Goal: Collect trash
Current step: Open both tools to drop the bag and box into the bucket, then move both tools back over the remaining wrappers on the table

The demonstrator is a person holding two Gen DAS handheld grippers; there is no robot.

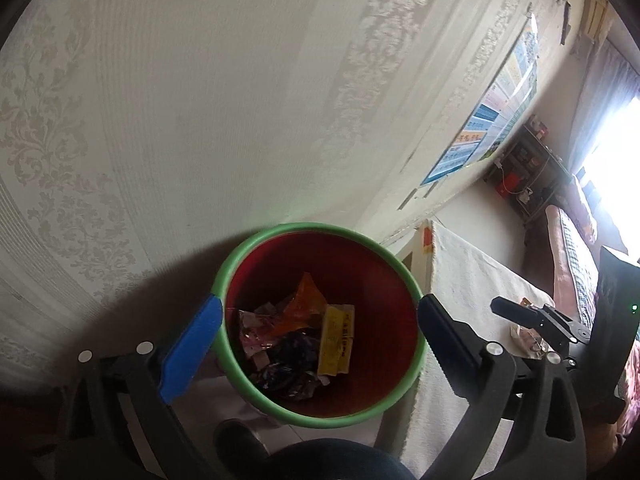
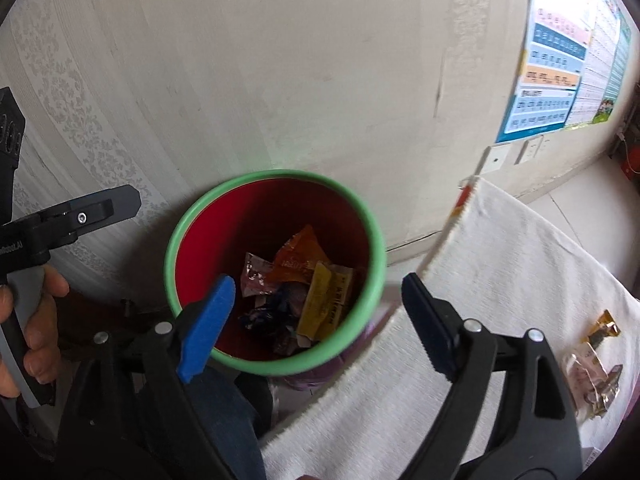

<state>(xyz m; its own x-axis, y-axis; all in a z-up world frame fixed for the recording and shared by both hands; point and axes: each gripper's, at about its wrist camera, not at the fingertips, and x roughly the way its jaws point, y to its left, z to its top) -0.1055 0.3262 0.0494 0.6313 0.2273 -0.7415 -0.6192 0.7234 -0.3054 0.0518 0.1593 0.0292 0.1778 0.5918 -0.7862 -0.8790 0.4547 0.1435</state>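
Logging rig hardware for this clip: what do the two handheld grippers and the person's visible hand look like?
Both the left gripper and the right gripper have black plastic frames with silver rivets, one bright blue finger pad and one dark ribbed pad. Seen from the right wrist view, the left unit has a grey handle and small white lettering. The person's bare left hand shows no sleeve. No cables are visible.

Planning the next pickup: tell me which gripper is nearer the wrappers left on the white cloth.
Right. The right gripper hangs open over the bin, beside the white cloth where the wrappers lie. The left gripper, also open, sits farther away on the bin's other side.
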